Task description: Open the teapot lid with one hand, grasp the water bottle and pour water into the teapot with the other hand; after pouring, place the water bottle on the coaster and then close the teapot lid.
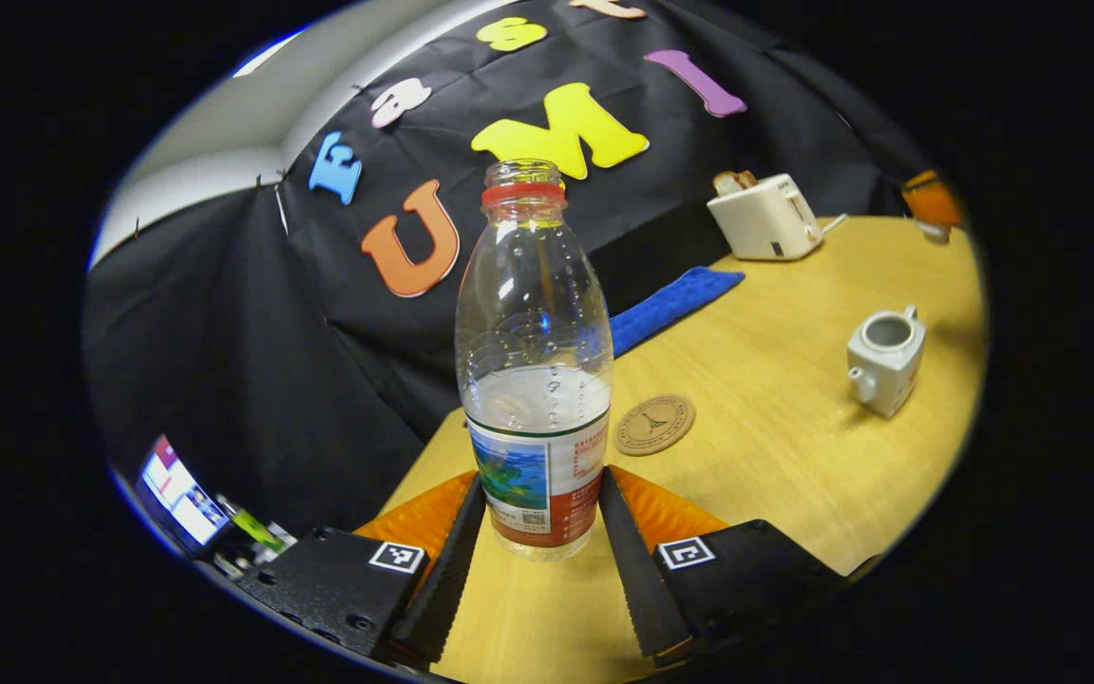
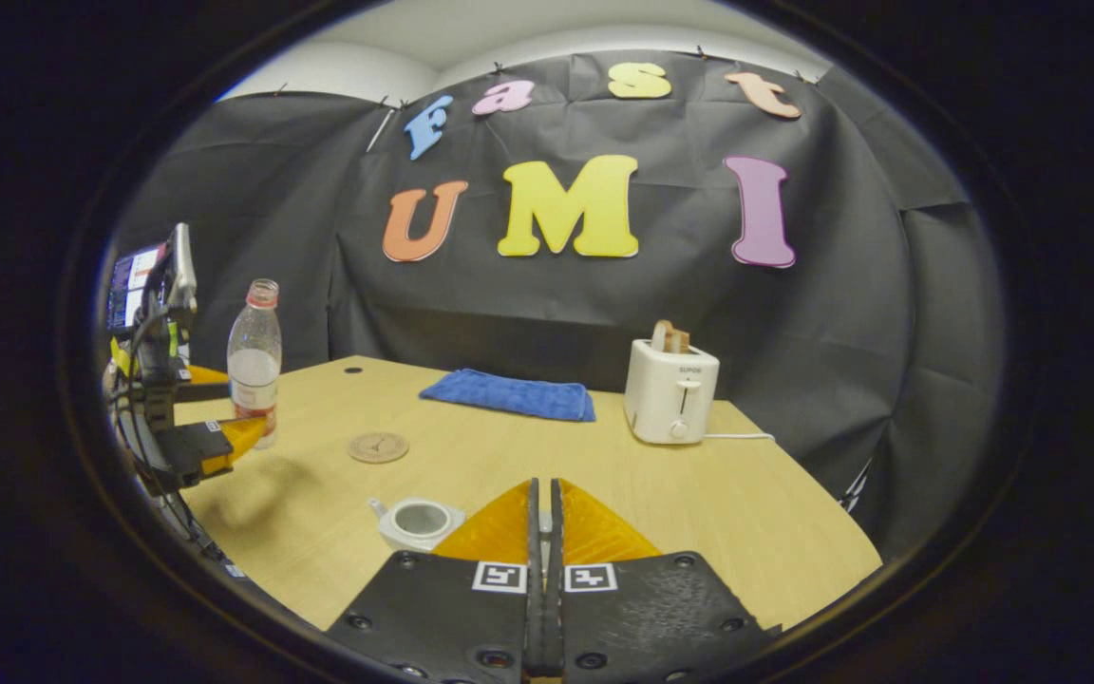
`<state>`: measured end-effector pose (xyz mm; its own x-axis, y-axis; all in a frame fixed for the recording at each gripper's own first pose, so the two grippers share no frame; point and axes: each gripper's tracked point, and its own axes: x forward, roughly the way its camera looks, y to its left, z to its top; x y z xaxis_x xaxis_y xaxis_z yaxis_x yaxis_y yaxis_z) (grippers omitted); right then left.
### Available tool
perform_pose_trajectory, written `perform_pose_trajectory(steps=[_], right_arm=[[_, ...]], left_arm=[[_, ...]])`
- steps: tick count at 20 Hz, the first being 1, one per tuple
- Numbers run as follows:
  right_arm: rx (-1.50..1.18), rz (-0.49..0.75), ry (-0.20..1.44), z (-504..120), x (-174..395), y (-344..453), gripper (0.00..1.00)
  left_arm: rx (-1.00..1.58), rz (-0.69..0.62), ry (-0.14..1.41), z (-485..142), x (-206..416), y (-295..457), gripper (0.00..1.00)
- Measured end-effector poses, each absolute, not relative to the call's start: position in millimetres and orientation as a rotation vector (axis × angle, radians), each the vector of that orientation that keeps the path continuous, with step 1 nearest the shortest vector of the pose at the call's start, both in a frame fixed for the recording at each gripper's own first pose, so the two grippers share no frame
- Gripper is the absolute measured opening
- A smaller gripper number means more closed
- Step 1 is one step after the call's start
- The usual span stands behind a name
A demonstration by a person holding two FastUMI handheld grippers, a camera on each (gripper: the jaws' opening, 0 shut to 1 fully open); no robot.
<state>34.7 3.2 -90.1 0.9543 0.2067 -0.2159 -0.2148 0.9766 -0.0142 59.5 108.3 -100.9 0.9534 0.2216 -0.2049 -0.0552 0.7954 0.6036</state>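
Step in hand: grasp of the bottle. The teapot stands open-topped on the desk, so lid removal looks done; no pour yet, by my judgement.
Left claw: open, 1 finger on each side of the bottle's base, small gaps showing, not pressing.
Right claw: fingers drawn together to a thin slit. Something small may sit in the slit; whether it is the lid cannot be told.
Bottle: upright near the desk's edge, cap off, roughly half full.
Teapot: well apart from the bottle in the left gripper view; in the right gripper view just beyond and left of the right claw.
Coaster: flat on the desk between bottle and teapot, nearer the bottle, bare.
Next move calls for: closing on the bottle's lower body, lifting level, carrying past the coaster, tilting the mouth over the teapot's small opening.
Writing: bottle label print too small to read; coaster bears a tower emblem; toaster brand mark illegible.
Other: blue cloth by the wall.
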Motion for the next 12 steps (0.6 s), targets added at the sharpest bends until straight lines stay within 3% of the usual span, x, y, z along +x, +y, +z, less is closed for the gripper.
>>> perform_pose_trajectory(steps=[12], right_arm=[[-0.020,0.238,0.237,-102.5,21.8,-13.5,0.00]], left_arm=[[1.245,0.102,0.286,-109.5,64.7,93.4,0.74]])
